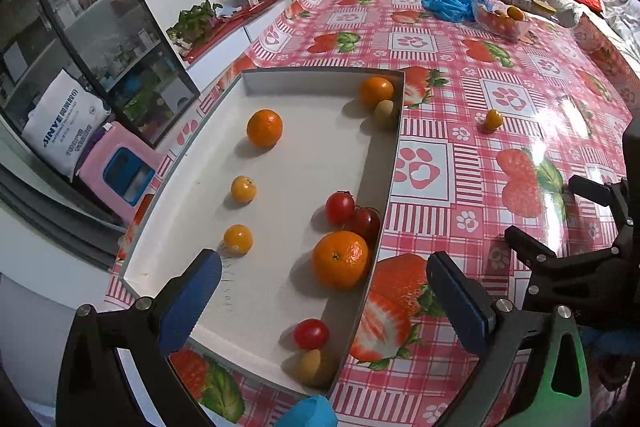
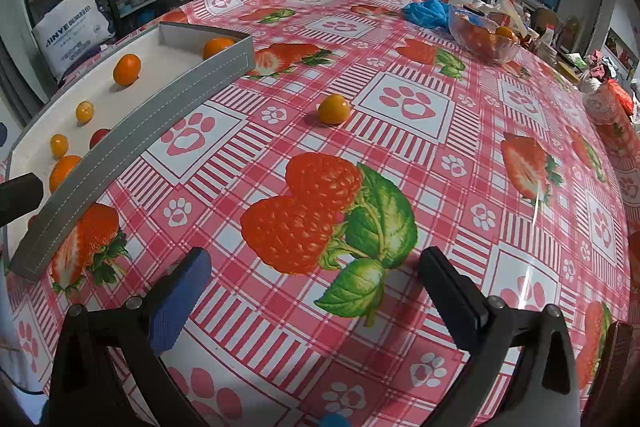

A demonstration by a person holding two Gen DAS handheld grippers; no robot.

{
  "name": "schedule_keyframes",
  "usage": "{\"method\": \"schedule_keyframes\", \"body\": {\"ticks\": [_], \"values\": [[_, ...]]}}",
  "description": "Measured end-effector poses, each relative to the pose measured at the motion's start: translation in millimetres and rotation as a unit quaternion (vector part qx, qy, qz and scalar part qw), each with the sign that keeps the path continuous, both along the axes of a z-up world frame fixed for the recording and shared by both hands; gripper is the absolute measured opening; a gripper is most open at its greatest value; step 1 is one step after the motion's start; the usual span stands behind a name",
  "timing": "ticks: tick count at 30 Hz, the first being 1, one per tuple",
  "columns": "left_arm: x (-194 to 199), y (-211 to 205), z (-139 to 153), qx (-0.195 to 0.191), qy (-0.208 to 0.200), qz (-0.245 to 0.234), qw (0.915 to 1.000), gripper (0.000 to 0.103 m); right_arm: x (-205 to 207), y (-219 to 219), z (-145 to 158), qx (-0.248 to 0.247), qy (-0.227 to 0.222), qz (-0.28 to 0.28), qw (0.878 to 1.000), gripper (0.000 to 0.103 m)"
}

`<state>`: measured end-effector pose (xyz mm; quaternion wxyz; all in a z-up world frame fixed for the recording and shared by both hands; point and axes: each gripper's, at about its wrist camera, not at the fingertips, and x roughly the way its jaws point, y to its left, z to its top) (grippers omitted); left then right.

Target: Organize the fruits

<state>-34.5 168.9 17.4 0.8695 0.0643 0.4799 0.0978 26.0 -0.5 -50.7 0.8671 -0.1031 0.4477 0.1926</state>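
1. While both pairs of tongs hang released over the tabletop, most of the fruit lies in a shallow grey tray with a white floor, set on the pink strawberry-and-paw-print cloth.
2. Inside the tray, a large orange rests against the right wall, its skin glossy with a small green stem scar.
3. Just behind it, two dark red cherry tomatoes touch each other by the same wall.
4. Another orange sits alone near the tray's middle, and a third orange fills the far right corner, touching a dull greenish-brown fruit.
5. Two small yellow-orange fruits lie apart along the left side, one behind the other.
6. At the near end, a single red tomato sits just beside a brown oval fruit.
7. One small yellow-orange fruit remains outside the tray, alone on the cloth, well apart from the tray wall.
8. The left tongs are spread wide over the tray's near end, nothing between the blue pads.
9. The right tongs are likewise spread, empty, over a printed strawberry, with the loose fruit ahead of them.
10. Far across the tabletop, a clear bowl holds more fruit beside a blue plastic bag.
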Motion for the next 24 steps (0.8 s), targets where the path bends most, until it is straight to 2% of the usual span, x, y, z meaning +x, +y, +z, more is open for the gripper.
{"method": "schedule_keyframes", "body": {"ticks": [6, 10, 13, 24], "values": [[-1, 5, 1, -0.008, 0.006, 0.009, 0.9999, 0.103, 3, 1, 1, -0.007, 0.016, 0.005, 1.000, 0.103], [-3, 16, 3, -0.011, 0.008, 0.022, 0.9997, 0.103, 13, 8, 3, -0.026, 0.067, -0.001, 0.997, 0.103], [-5, 26, 9, -0.007, 0.004, 0.026, 0.9996, 0.103, 18, 16, 12, -0.002, 0.099, 0.010, 0.995, 0.103], [-13, 76, 23, -0.044, 0.008, 0.075, 0.9961, 0.103, 17, 99, 77, 0.031, 0.082, 0.090, 0.992, 0.103]]}}
